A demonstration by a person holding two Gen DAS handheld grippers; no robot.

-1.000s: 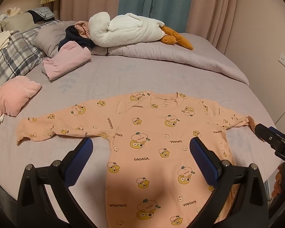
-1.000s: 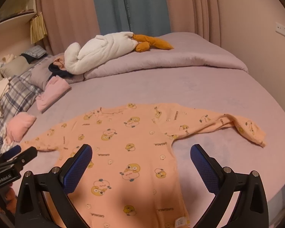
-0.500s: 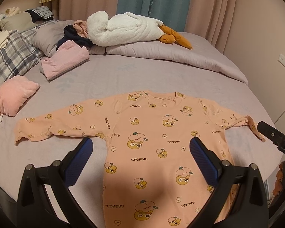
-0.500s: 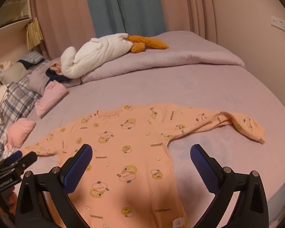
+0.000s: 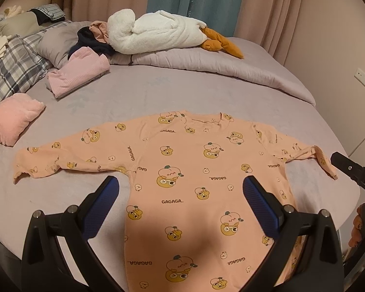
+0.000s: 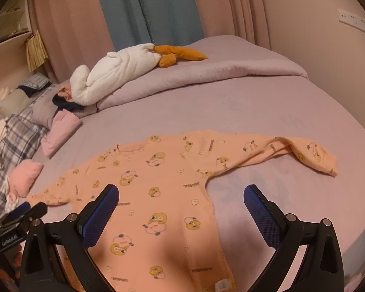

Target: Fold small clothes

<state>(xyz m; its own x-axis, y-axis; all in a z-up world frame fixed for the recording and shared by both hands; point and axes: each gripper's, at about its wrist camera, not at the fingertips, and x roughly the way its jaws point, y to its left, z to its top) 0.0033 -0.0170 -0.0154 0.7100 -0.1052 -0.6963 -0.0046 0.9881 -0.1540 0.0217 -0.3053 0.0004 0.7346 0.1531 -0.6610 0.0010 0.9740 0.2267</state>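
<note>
- An orange printed shirt (image 5: 194, 177) lies spread flat on the bed (image 5: 177, 92), at the near edge, both sleeves stretched out sideways and the collar pointing toward the far side
- The shirt's hem runs down past the near edge of both views, between the fingers
- The left gripper (image 5: 181, 203) hovers over the lower body of the shirt, fingers spread wide apart and grasping nothing
- The right gripper (image 6: 181, 206) hovers over the shirt's right side and the bare sheet beside it, fingers likewise released and empty
- The right sleeve (image 6: 292, 155) ends in a bent cuff near the right edge of the bed; the left sleeve (image 5: 60, 160) ends slightly crumpled near the left edge
- A broad strip of bare sheet lies beyond the collar, between the shirt and the rolled quilt (image 5: 219, 70) along the far side
- A white plush goose (image 5: 158, 34) rests on the quilt
- At the far left corner sit a folded pink garment (image 5: 77, 73), a dark garment (image 5: 90, 43) and plaid pillows (image 5: 12, 65)
- A folded peach garment (image 5: 14, 119) sits at the left edge, just beyond the left cuff and apart from it
- Bare sheet under each sleeve is open on both sides of the shirt's body
</note>
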